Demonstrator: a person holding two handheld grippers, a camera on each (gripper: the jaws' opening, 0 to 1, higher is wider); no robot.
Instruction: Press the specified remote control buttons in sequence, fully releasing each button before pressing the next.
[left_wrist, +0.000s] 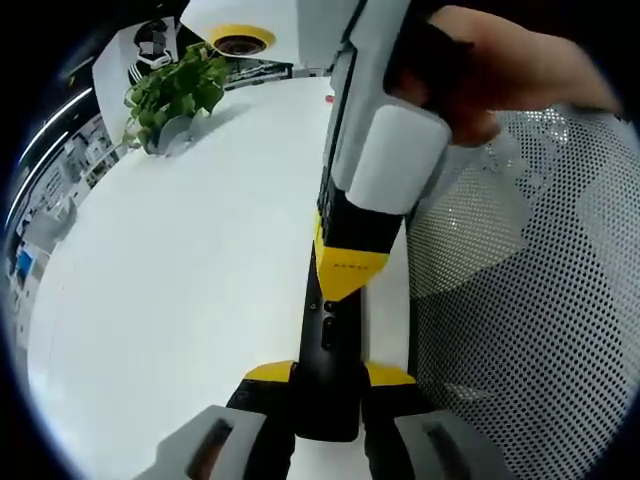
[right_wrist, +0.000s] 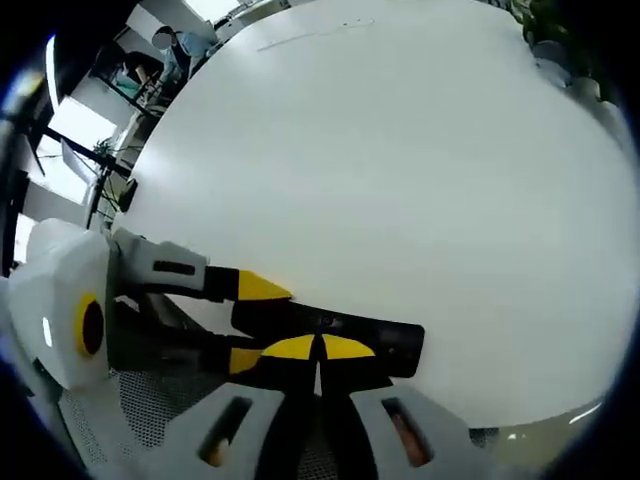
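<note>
A leafy green plant in a pale pot (left_wrist: 172, 95) stands at the far left of the bare white round worktop (left_wrist: 190, 270). The left claw (left_wrist: 327, 378) clamps the slim black remote control (left_wrist: 330, 350) at the worktop's near edge; the right claw (right_wrist: 318, 349), tips together, presses on it.

The remote control (left_wrist: 330, 350) is showing plain black against the white worktop (left_wrist: 180, 280). The left tongs (left_wrist: 328, 378) are wearing yellow tips on black and grey bodies, and the right tongs (right_wrist: 318, 350) are showing the same yellow (pressed together over the black remote). A chair mesh (left_wrist: 530, 300) is showing white with dark dots, and a plant (left_wrist: 175, 90) is showing green leaves.
</note>
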